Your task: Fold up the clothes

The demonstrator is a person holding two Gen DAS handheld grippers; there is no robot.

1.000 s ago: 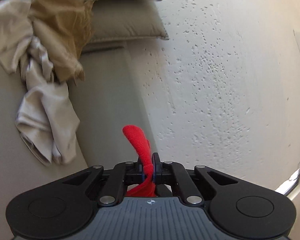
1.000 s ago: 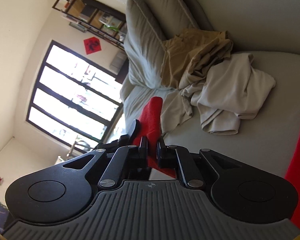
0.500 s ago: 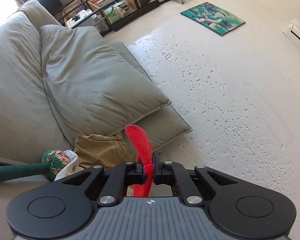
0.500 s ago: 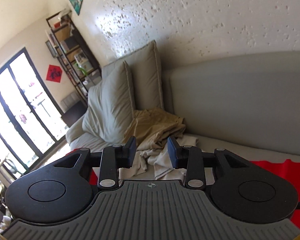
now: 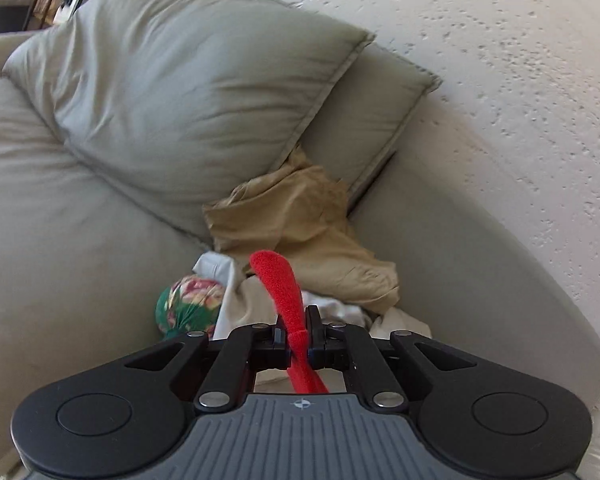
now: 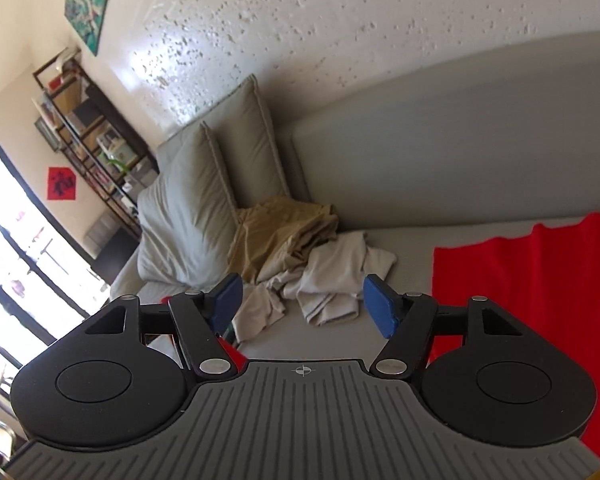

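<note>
While left gripper (image 5: 298, 346) pinches red cloth (image 5: 278, 280), right gripper (image 6: 302, 308) gapes.

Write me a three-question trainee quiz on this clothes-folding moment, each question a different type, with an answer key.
1. True or false: the left claw is shut on the bright red fleece garment.
2. Multiple choice: the right claw is (a) shut on cloth, (b) open and empty, (c) out of view.
3. Fill in: the crumpled tan garment lies against the grey ____ on the grey sofa.

Key: 1 true; 2 b; 3 cushion.
</note>
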